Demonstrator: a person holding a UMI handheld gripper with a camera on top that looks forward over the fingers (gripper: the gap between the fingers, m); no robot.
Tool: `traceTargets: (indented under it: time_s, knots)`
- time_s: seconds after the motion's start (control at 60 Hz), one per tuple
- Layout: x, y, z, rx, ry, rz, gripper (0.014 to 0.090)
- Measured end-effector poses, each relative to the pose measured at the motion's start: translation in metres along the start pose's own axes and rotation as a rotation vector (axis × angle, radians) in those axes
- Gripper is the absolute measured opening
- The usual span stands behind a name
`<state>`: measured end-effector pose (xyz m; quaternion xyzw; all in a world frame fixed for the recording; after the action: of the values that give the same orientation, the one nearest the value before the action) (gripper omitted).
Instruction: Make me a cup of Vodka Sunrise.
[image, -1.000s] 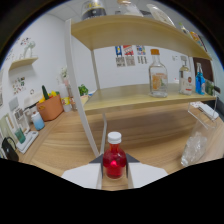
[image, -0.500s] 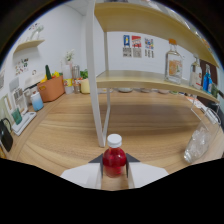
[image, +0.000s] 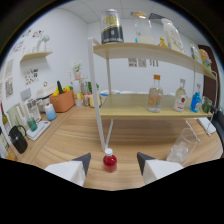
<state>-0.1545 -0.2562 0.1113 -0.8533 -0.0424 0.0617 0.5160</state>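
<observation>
A small bottle of red liquid (image: 109, 161) with a white cap stands upright on the wooden table (image: 70, 135). It sits between my fingers with a gap on each side. My gripper (image: 114, 158) is open, its pale fingers (image: 83, 161) spread wide to either side of the bottle. A clear glass cup (image: 181, 147) stands on the table to the right, beyond the right finger. On the lower shelf (image: 130, 111) behind it stands a tall clear bottle with an orange cap (image: 155, 95).
The shelf's white post (image: 100, 105) rises just behind the red bottle. More bottles (image: 181, 98) stand at the shelf's right end, and a black-labelled jar (image: 112, 27) is on the top shelf. An orange pot (image: 62, 101) and a black kettle (image: 17, 139) are at the left.
The fingers have opened and let go of the red bottle, which now stands on the table. The gripper has drawn back and tilted upward, so more of the upper shelf shows.
</observation>
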Motion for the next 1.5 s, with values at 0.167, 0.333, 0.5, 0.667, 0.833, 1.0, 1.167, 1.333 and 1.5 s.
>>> traceTargets:
  time_s: [0.167, 0.333, 0.5, 0.667, 0.833, 1.0, 1.167, 1.333, 1.5]
  knots:
    - [0.037, -0.024, -0.062, 0.039, 0.027, 0.038, 0.0861]
    - [0.098, -0.017, -0.106, 0.033, 0.095, 0.052, 0.0853]
    - [0.160, -0.010, -0.131, 0.007, 0.148, 0.057, 0.0853]
    - [0.218, -0.057, -0.145, 0.062, 0.185, 0.055, 0.0854]
    - [0.271, -0.143, -0.151, 0.181, 0.203, 0.063, 0.0857]
    - [0.316, -0.232, -0.144, 0.300, 0.195, 0.060, 0.0858]
    - [0.347, -0.288, -0.112, 0.369, 0.176, 0.031, 0.0857]
    - [0.366, -0.313, -0.076, 0.373, 0.147, 0.016, 0.0853]
    - [0.364, -0.318, -0.044, 0.346, 0.112, 0.009, 0.0691]
